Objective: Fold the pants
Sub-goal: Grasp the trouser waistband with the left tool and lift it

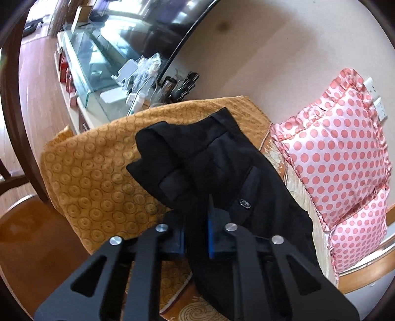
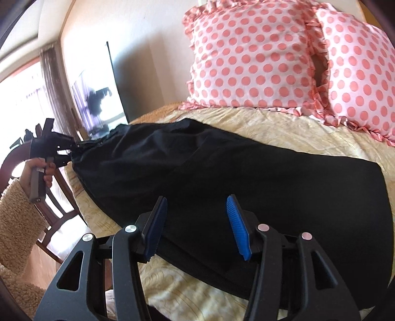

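Observation:
Black pants (image 2: pixel 246 187) lie across a cream patterned cover (image 2: pixel 284 128) on a sofa seat. My left gripper (image 1: pixel 196 222) is shut on the pants' waist end (image 1: pixel 222 163), where a pocket and a small button show, and holds it raised over an orange cushion (image 1: pixel 98 172). In the right wrist view the left gripper (image 2: pixel 71 151) pulls that end up at the far left. My right gripper (image 2: pixel 197 222) is open, its blue pads (image 2: pixel 237 227) spread just above the flat near part of the pants.
Two pink polka-dot pillows (image 2: pixel 249 56) lean against the wall behind the pants. A TV (image 1: pixel 158 22) stands over a glass-topped cabinet (image 1: pixel 93 64) with clutter. A dark wooden chair (image 2: pixel 56 205) stands at the left of the seat.

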The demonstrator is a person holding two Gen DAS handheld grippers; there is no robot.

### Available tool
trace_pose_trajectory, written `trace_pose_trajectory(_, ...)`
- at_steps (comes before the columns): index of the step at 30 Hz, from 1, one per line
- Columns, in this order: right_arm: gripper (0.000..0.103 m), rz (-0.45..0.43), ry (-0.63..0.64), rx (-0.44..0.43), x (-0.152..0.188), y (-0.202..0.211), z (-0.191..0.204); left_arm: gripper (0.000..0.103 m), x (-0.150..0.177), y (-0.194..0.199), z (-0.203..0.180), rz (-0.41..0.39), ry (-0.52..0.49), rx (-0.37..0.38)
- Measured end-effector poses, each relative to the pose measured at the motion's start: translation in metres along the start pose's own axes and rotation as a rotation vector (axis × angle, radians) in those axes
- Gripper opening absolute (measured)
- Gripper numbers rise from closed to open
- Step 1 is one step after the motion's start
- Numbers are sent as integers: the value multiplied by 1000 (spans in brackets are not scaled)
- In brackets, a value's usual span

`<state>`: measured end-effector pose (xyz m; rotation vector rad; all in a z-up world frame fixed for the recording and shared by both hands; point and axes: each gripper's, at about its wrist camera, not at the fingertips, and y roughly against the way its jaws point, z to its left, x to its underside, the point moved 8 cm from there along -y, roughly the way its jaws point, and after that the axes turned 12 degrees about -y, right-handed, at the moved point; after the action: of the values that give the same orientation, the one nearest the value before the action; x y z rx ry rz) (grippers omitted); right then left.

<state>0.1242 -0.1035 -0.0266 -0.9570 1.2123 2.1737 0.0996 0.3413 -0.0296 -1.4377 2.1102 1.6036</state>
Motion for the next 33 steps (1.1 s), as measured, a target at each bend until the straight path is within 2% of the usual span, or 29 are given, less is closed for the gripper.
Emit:
trace_pose_trajectory(5,52,-39,-16,12,-2,18,-15,9,-14,21,-34,-63,-119,-20)
trace_pose_trajectory(10,52,-75,-58,34,-6,36,-38,8,-28,51,-109,-138,-294,20)
trace_pose_trajectory(14,52,-114,-101,59,-8,53,-63,8,-20,69,-197,-159,-446,113)
trace_pose_trajectory(17,52,-143,-132,86,-6,67,-85,8,0,82,-272,-166,-565,219)
trace_pose_trajectory(20,52,-168,-175,112,-2,84,-109,8,36,94,-348,-166,-675,346)
trace_pose_trajectory(22,52,-182,-209,135,3,95,-124,8,71,96,-394,-148,-749,436)
trace_pose_trajectory(25,52,-187,-246,162,11,106,-142,8,143,86,-444,-58,-839,557)
trace_pose_trajectory(27,52,-186,-273,187,18,112,-155,8,187,73,-458,19,-887,598)
trace_pose_trajectory(30,52,-181,-304,214,25,118,-170,7,269,33,-462,239,-968,615)
trace_pose_trajectory(31,52,-178,-319,221,29,120,-176,7,283,25,-459,281,-967,620)
trace_pose_trajectory(33,52,-175,-338,226,33,123,-183,7,293,20,-455,291,-974,615)
